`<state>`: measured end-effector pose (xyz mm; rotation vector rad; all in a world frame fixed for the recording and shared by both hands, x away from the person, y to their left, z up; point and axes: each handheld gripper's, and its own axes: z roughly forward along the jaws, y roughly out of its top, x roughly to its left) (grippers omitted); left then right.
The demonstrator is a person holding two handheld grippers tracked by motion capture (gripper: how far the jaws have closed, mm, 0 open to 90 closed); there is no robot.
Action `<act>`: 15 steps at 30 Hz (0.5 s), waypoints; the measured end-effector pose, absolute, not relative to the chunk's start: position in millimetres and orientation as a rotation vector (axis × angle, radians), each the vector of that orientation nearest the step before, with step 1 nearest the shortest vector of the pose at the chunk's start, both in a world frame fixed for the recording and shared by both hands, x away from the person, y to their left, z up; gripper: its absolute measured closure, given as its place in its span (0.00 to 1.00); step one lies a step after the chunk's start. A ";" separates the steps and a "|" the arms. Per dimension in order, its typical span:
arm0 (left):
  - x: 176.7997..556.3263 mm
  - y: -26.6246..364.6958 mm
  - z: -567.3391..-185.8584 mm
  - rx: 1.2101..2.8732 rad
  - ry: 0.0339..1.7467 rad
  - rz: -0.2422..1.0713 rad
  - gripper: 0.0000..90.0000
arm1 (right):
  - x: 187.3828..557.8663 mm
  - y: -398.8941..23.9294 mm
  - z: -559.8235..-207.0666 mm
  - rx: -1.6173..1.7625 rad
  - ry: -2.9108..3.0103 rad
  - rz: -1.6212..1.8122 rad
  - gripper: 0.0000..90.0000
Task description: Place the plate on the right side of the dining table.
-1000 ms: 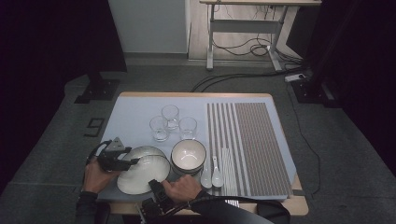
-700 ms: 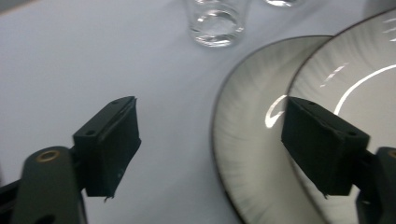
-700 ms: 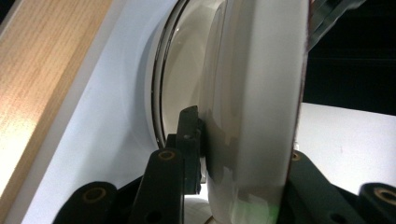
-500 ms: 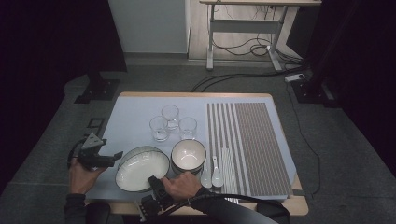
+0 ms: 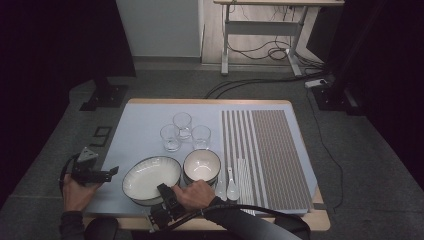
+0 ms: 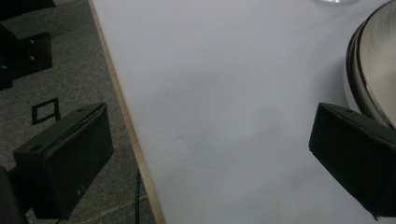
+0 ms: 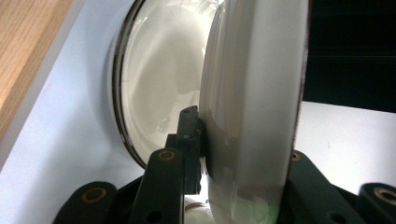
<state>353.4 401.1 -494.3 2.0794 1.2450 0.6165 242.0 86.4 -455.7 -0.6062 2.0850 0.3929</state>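
A wide white bowl [image 5: 150, 177] with a dark rim lies flat near the table's front edge. My right gripper [image 5: 166, 192] is at its near right rim and is shut on the bowl's wall [image 7: 252, 93], one pad on each side. A smaller, deeper bowl [image 5: 202, 165] stands just to its right. My left gripper [image 5: 111, 172] hangs off the table's left edge, apart from the wide bowl. Its jaws have just been opening and stand wide apart with nothing between them [image 6: 210, 154]. The left pad [image 6: 65, 158] is over the floor, and the right pad [image 6: 355, 149] is next to the bowl's rim [image 6: 373, 60].
Three clear glasses [image 5: 182, 122] stand in a cluster behind the bowls. A striped mat [image 5: 260, 150] covers the table's right half, with two white spoons [image 5: 227, 189] at its near left. The table's left wooden edge [image 6: 135, 154] drops to grey floor.
The wide bowl went from tilted to flat on the table. My left gripper let go of it, opened, and drew away to the left past the table edge. The right hand stayed put.
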 end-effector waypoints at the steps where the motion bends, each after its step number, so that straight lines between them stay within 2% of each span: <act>1: 354.2 399.5 -496.1 2.088 1.242 0.614 0.00 | 242.2 86.8 -454.7 -0.602 2.083 0.393 0.81; 15: 366.1 382.2 -517.1 2.168 1.265 0.573 0.00 | 247.2 87.0 -438.9 -0.583 2.047 0.387 0.81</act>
